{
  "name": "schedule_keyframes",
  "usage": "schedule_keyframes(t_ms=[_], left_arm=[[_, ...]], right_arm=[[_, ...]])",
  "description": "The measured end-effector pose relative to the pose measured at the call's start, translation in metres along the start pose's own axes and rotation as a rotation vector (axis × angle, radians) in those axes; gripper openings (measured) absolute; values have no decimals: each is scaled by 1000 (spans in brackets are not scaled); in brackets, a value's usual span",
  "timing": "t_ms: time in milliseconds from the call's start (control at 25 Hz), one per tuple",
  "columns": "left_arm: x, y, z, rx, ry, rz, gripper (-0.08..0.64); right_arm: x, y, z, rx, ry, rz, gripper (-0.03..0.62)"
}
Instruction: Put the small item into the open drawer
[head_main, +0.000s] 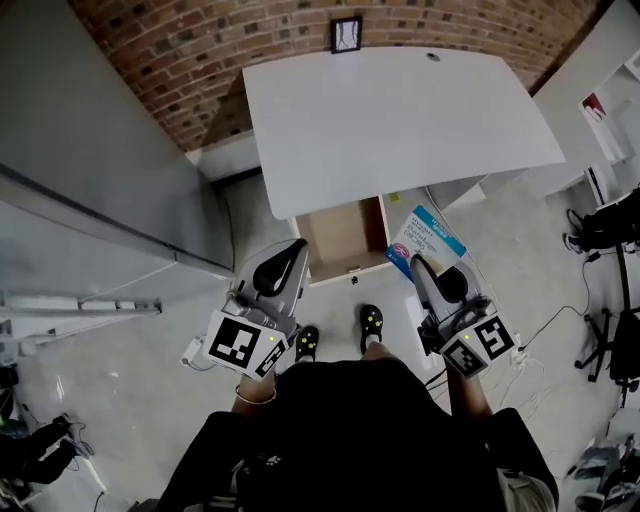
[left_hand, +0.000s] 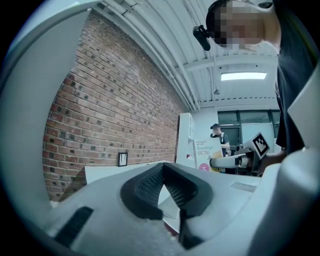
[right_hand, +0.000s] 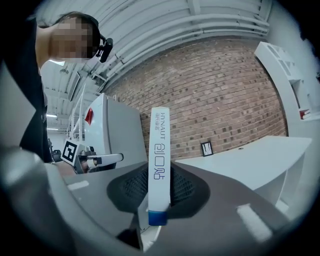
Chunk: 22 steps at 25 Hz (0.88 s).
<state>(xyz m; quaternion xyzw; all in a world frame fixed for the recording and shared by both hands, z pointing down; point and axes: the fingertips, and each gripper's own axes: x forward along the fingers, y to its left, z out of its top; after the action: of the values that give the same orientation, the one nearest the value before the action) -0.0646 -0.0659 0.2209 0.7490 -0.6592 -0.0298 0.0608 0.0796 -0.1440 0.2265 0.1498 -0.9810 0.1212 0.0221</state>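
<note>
The small item is a flat blue-and-white box (head_main: 424, 241). My right gripper (head_main: 417, 264) is shut on its lower end. In the right gripper view the box (right_hand: 160, 160) stands edge-on and upright between the dark pads (right_hand: 186, 189). The open drawer (head_main: 340, 236), brown inside, juts out from under the white desk (head_main: 400, 110). The box hangs just right of the drawer's front corner, above the floor. My left gripper (head_main: 293, 250) hovers left of the drawer front. Its jaws are shut with nothing between them, as the left gripper view (left_hand: 164, 195) shows.
A brick wall (head_main: 200, 50) with a small framed picture (head_main: 346, 33) runs behind the desk. A grey partition (head_main: 90, 150) stands at the left. Cables (head_main: 545, 335) and dark gear (head_main: 612, 225) lie on the floor at the right. My shoes (head_main: 371, 322) are below the drawer.
</note>
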Motion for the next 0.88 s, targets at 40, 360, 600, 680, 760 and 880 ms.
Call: schedule_keyframes(t_ms=[40,360,600,680,760,880], left_arm=[[2,0,0,2,1,15,-9],[15,-2,-4,20,11,124,-9],[16,3,-11,7,-8,198,-8],[16,4,-16,0,1,221,-8],[14,4,-21,-5,8,241,-8],[13,6,-26,-6,10,276,-8]], right_arm=[[2,-4,0,1,5,14,83],[19,-31,-6,6,60,122,83],[37,-43,-24,-23,136,201,83],[41,-47,-33,-37,164,225,83],[44,-50,-41,-45,187,247,83],[50,-55,-51,-46,211,276,83]])
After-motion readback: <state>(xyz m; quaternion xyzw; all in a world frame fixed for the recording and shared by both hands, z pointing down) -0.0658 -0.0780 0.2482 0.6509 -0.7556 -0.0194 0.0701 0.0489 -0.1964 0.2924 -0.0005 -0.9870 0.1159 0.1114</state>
